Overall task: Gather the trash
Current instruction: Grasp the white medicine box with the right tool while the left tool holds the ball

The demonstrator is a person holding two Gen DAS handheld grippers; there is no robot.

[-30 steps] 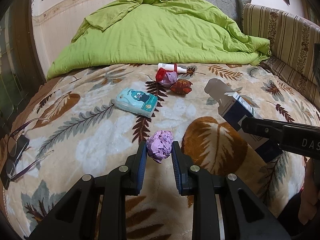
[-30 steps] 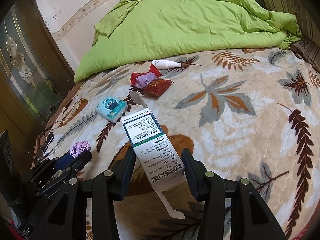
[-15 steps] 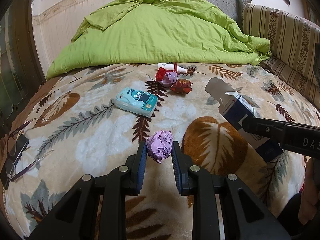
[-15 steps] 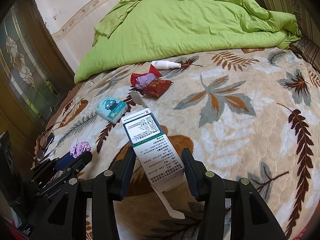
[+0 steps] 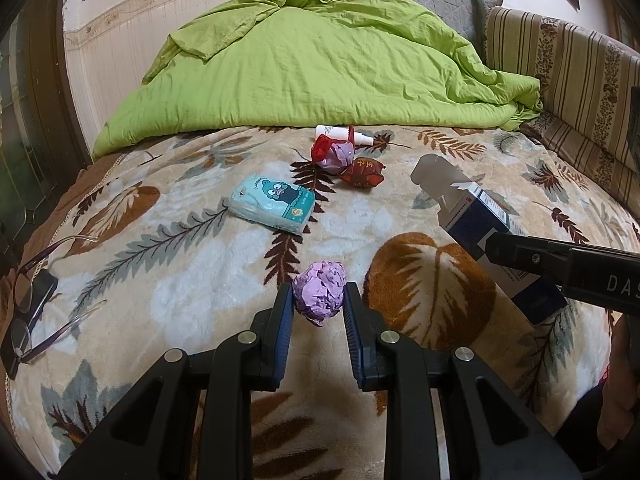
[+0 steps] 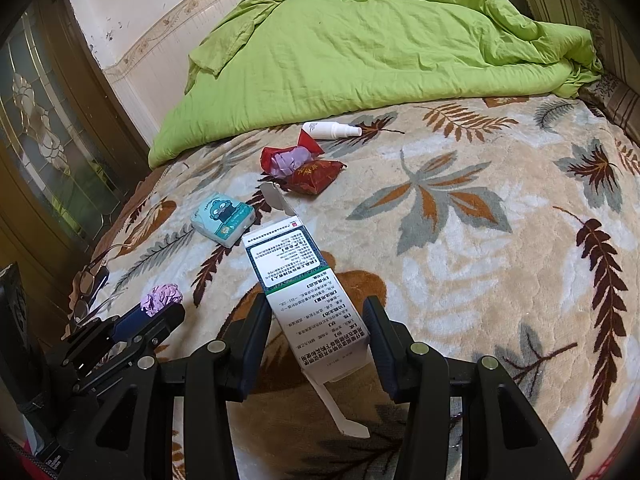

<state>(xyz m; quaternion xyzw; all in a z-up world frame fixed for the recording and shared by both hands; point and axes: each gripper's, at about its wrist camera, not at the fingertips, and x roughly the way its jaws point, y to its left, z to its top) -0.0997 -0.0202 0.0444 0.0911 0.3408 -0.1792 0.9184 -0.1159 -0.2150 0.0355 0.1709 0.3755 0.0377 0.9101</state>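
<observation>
left gripper (image 5: pixel 319 307): paper ball (image 5: pixel 320 297) is pinched between the fingers, above the bed (image 5: pixel 180 280) | right gripper (image 6: pixel 318 334): box (image 6: pixel 308 300) is clamped, long axis pointing forward along the fingers | wrappers (image 5: pixel 348 160) are left farther ahead, nearer the right

Both rigs look the same: matte black plastic frames with triangular cut-outs in the arms. Left tongs (image 5: pixel 318 300) have two flat fingers lined with ribbed dark-blue pads (image 5: pixel 285 320), and round silver screws (image 5: pixel 246 337) sit behind them, two per side. Right tongs (image 6: pixel 318 334) match, same blue pads (image 6: pixel 256 340) and silver screw heads (image 6: pixel 419 347). Seen side-on from the left camera, the right one's body carries white letters "DAS". No cables showing. Nothing clear of the person.
</observation>
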